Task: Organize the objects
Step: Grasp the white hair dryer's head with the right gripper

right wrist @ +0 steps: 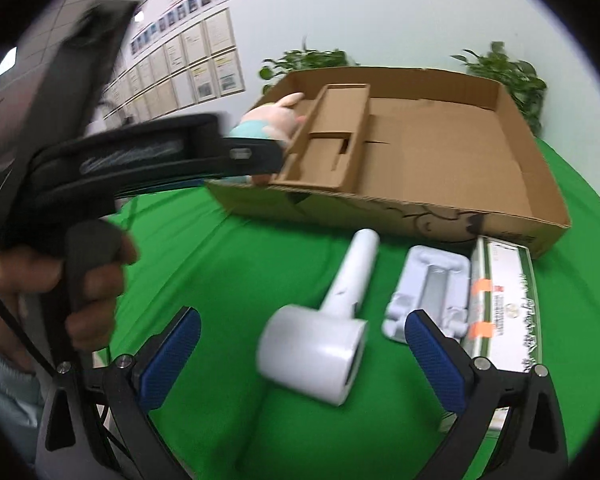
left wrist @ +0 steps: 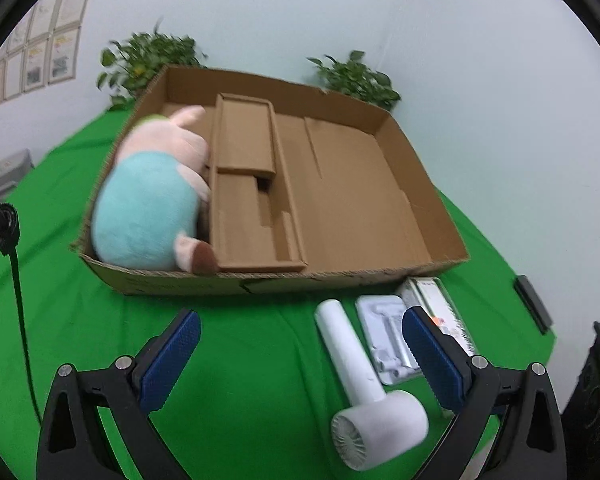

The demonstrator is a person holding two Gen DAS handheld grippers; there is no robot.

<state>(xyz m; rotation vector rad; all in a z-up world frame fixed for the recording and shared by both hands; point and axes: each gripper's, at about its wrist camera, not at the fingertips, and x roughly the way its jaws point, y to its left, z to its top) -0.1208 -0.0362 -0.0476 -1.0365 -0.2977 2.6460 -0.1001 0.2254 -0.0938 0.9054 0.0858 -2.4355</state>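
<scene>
**Hair dryer lies between the right jaws, handle toward the box**

While both grippers hang over the near part of the green table (right wrist: 228, 248), the white hair dryer (right wrist: 332, 320) is the closest loose thing to either. In the right wrist view it lies between the wide-open fingers of the right gripper (right wrist: 302, 336), just ahead of the blue pads. Its long axis runs from the round barrel, nearest the camera, along the handle, which points away and slightly right toward the near wall of the cardboard box (right wrist: 420, 216). The left gripper (left wrist: 300, 340), jaws also wide and empty, sees the same dryer (left wrist: 364, 384) off to its right side, near its right finger. Judgement: the right hand is the better placed; a grasp across the handle needs the jaws to reach forward past the barrel.

Appearance: the dryer is matte white, with a fat cylindrical barrel, a finned grille at one end and a smooth, straight handle. It looks rigid and slippery.

Other items: a white moulded tray (right wrist: 428, 292) and a printed carton (right wrist: 504, 304) lie just right of the dryer, near the box's near right corner. A plush pig (left wrist: 152, 196) already sits in the box's left compartment; the large right compartment (left wrist: 360, 200) looks empty.
</scene>
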